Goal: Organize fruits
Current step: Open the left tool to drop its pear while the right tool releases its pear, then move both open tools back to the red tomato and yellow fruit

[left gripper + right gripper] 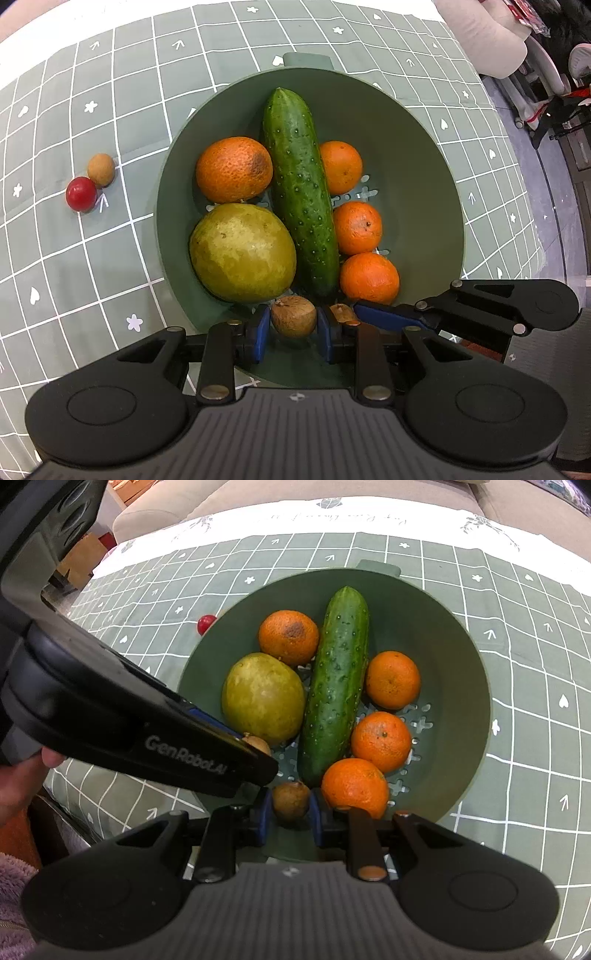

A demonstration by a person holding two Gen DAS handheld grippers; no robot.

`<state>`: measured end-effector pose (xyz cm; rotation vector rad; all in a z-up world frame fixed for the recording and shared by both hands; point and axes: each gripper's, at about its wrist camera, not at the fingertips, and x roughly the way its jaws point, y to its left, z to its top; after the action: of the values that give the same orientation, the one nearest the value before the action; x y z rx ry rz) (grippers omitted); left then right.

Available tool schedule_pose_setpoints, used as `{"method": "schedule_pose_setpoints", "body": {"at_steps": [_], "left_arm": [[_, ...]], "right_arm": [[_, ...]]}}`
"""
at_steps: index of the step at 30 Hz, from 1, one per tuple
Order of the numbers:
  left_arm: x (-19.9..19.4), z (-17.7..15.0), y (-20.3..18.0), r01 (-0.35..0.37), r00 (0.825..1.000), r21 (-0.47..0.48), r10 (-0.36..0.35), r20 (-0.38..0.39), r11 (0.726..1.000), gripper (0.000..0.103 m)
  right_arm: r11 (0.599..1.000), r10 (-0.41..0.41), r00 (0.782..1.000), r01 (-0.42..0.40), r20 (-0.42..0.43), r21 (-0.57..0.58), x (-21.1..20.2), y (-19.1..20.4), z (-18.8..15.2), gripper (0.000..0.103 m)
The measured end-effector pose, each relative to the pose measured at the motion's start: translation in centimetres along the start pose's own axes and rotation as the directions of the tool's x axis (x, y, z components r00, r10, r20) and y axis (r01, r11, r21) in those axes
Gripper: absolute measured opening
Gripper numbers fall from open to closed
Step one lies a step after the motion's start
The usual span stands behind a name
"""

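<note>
Hovering over the bowl point(424, 122), left gripper point(293, 328) and right gripper point(290, 810) each pinched a longan, likely awaiting release inside.

Four oranges point(233, 170), one cucumber point(300, 192), one pear point(242, 252), three longans point(293, 316), one cherry tomato point(81, 194), one bowl point(436, 206).

A green checked tablecloth point(92, 258) with white stars, hearts and arrows covers the table. Past its far edge stands a beige sofa point(332, 494). On the right lies a grey floor point(554, 206) with chair legs point(535, 107) on it.
</note>
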<state>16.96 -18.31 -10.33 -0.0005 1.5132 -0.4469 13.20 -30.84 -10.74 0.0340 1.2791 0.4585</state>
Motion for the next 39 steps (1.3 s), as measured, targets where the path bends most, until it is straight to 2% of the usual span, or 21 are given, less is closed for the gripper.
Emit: {"method": "schedule_pose_setpoints", "body": {"at_steps": [6,8,9,11,14,20,22,29,33,39], "left_arm": [[-0.1,-0.1,0.1,-0.01,1.0,0.018,0.01,0.007,1.0,0.037],[-0.4,-0.2,-0.1,-0.014,1.0,0.033,0.013,0.016,0.999,0.045],[-0.6,-0.3,-0.1,-0.013,1.0,0.033,0.012,0.02,0.999,0.053],[-1.0,-0.5,0.0,-0.002,1.0,0.027,0.001,0.03,1.0,0.053],[-1.8,-0.9,0.3,0.014,0.999,0.022,-0.015,0.049,1.0,0.053],[-4.4,-2.4,1.1,0.049,0.991,0.036,-0.054,0.123,0.998,0.053],[-5.6,-3.0,1.3,0.038,0.986,0.056,-0.047,0.158,0.998,0.053],[-9.0,-5.8,3.2,-0.024,0.954,0.121,-0.013,0.298,0.992,0.053],[-10.4,-7.7,4.5,-0.108,0.928,0.167,0.039,0.371,0.98,0.053],[-11.4,-9.8,7.3,-0.155,0.895,0.144,0.078,0.439,0.977,0.053]], "right_arm": [[1.0,-0.002,1.0,0.002,-0.002,0.012,0.0,-0.1,0.1,0.019],[1.0,-0.003,1.0,0.003,-0.004,0.014,0.0,-0.1,0.0,0.019],[1.0,-0.005,1.0,0.005,-0.004,0.015,-0.1,0.0,0.0,0.019],[1.0,-0.014,1.0,0.014,-0.001,0.016,-0.3,0.1,-0.1,0.021],[0.999,-0.029,0.999,0.029,0.018,0.015,-1.0,0.5,-0.3,0.031],[0.998,-0.057,0.996,0.056,0.063,0.016,-2.7,1.7,-0.6,0.031],[0.998,-0.067,0.994,0.065,0.082,0.021,-3.3,2.2,-0.7,0.032],[0.996,-0.08,0.984,0.072,0.157,0.054,-4.7,4.9,-1.0,0.034],[0.995,-0.08,0.975,0.067,0.208,0.068,-5.0,6.7,-0.9,0.034],[0.996,-0.074,0.961,0.06,0.266,0.06,-4.7,9.5,-0.4,0.035]]}}
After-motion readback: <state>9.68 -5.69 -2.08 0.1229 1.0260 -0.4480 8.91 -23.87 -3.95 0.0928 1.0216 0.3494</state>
